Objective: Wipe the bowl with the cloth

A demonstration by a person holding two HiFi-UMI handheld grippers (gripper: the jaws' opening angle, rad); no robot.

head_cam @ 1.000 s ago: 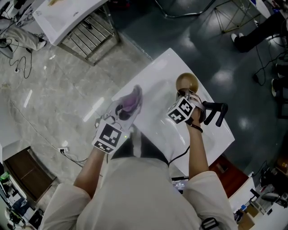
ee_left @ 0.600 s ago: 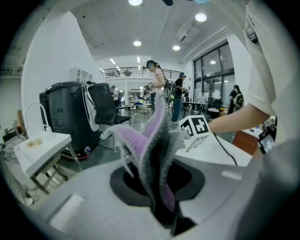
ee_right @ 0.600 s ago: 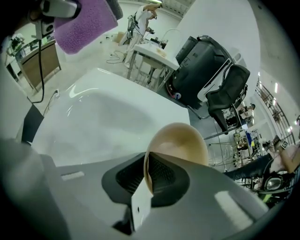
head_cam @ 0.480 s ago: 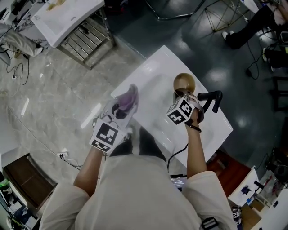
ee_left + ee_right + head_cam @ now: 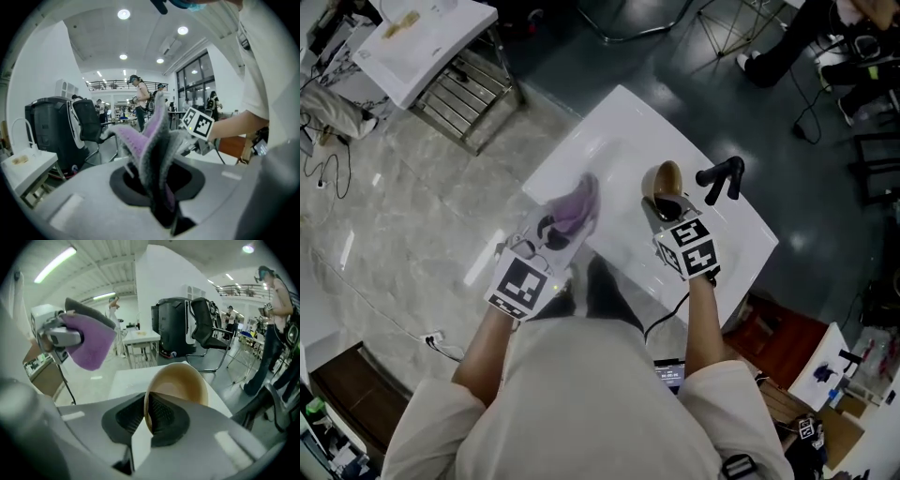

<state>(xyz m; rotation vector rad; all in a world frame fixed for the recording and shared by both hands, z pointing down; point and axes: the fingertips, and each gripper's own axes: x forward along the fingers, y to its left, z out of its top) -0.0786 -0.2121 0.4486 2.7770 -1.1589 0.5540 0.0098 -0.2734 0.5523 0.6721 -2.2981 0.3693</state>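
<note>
My right gripper (image 5: 667, 208) is shut on the rim of a tan bowl (image 5: 663, 185), which it holds off the white table (image 5: 609, 141), tipped on its side. In the right gripper view the rim sits pinched between the jaws and the bowl (image 5: 180, 383) opens upward and to the left. My left gripper (image 5: 555, 231) is shut on a purple and grey cloth (image 5: 574, 212), whose folds stand up out of the jaws in the left gripper view as a bunched cloth (image 5: 151, 138). Cloth and bowl are apart, the cloth to the bowl's left.
A black forked stand (image 5: 721, 177) sits on the table just right of the bowl. A second white table with a wire rack (image 5: 464, 70) is at the upper left. A seated person's legs (image 5: 787, 42) and cables are at the upper right.
The right gripper has lifted the bowl and rolled it from upright onto its side. The left gripper with the cloth has risen and shifted slightly toward the bowl.
</note>
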